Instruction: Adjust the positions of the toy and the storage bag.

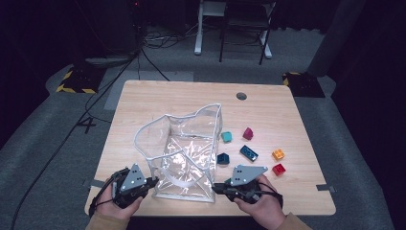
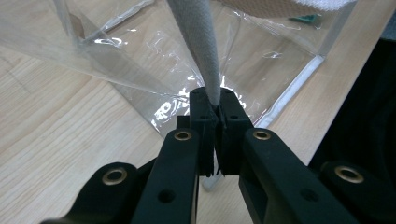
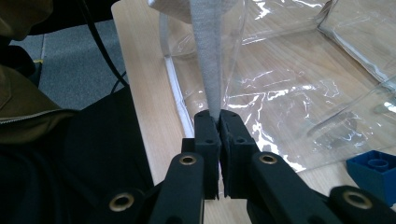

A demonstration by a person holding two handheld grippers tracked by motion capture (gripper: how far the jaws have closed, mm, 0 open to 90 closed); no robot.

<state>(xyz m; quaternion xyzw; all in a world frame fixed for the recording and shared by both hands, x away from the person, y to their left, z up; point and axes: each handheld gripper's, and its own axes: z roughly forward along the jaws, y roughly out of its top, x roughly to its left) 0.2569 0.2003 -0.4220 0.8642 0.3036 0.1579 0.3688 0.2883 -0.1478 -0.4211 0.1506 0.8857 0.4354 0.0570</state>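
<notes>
Both grippers are biting down on the clear plastic bag [image 1: 184, 153], which is standing open-mouthed on the table [image 1: 143, 103], close to the near edge. The left hand-held gripper [image 1: 152, 181] is sitting at the bag's near left corner, and in the left gripper view its jaws are pressing together on the bag's white fabric trim [image 2: 201, 42], which is rising straight up out of the pinch. The right hand-held gripper [image 1: 215, 188] is doing the same at the near right corner: in the right gripper view its jaws are closing tight on the white trim [image 3: 209, 70], with crinkled clear plastic spreading out beyond it.

The bag is lying between the two grippers, its white-edged rim sagging and its back wall standing tallest. To its right, small blocks are lying scattered on the wood: a teal block [image 1: 226, 137] just beside the bag wall, a dark blue block [image 1: 222, 158] near the right gripper, then a magenta block [image 1: 247, 133], a blue brick [image 1: 249, 153], an orange block [image 1: 278, 154] and a red block [image 1: 278, 169] farther out. The person's hands are hanging right at the near table edge. Bare wood is lying open behind the bag and to its left.
</notes>
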